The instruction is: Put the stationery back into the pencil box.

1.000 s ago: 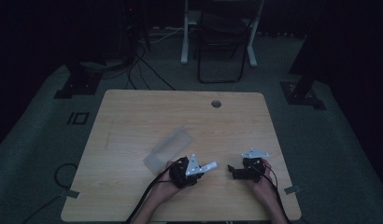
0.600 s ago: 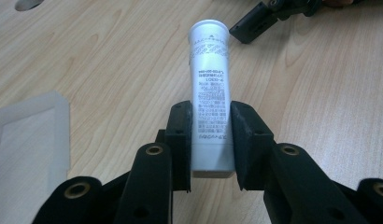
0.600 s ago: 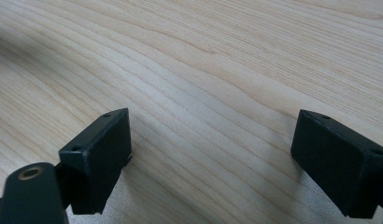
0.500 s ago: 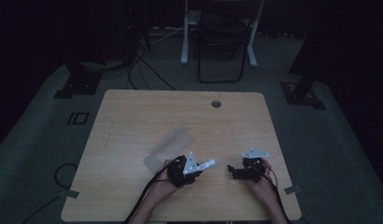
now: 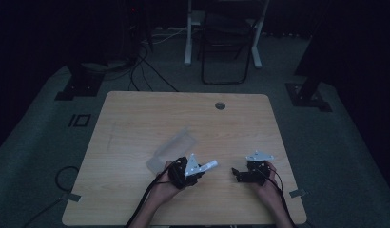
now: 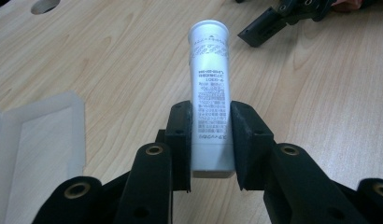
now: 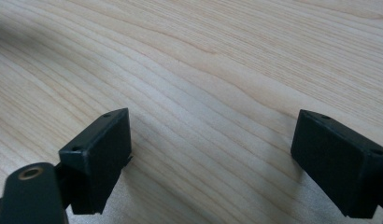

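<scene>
Both grippers are matte black. The left gripper [image 6: 210, 144] has blocky rectangular pads [image 6: 179, 140] on arms set with brass-ringed screw holes. A grey three-cornered plate [image 5: 193, 166] tops it, nearer the table's [image 5: 136, 114] middle than the right gripper's [image 5: 237, 174] own plate [image 5: 258, 156]. Black cables trail from both toward the table's near edge.

The white tube [image 6: 209, 93] carries small upside-down print, too fine to read.
</scene>
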Available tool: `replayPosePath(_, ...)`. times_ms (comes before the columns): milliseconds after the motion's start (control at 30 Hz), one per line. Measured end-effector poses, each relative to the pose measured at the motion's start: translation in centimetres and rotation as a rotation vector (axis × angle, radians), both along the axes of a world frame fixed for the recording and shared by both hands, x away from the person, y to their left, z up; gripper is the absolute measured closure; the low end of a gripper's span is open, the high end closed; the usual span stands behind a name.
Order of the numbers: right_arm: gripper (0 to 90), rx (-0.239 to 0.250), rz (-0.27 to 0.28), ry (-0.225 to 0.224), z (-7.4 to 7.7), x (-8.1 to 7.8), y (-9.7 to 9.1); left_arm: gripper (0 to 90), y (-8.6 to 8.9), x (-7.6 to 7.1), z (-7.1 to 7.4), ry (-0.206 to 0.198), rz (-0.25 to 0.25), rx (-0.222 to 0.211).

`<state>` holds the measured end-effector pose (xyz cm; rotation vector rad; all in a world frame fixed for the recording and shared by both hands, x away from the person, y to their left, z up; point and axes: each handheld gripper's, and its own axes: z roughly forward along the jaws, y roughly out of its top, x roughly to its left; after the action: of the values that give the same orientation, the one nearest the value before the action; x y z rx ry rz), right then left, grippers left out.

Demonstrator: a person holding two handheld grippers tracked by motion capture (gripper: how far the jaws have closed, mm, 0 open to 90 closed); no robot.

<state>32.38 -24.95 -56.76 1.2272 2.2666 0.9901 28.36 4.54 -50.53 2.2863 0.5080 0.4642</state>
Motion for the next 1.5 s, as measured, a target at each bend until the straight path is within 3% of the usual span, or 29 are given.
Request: replayPosePath(1500,12.2,0.0,0.0,0.001,0.0,0.0,0.0,70.9,1.9,1.0,1.1,-0.038,0.07,-0.008)
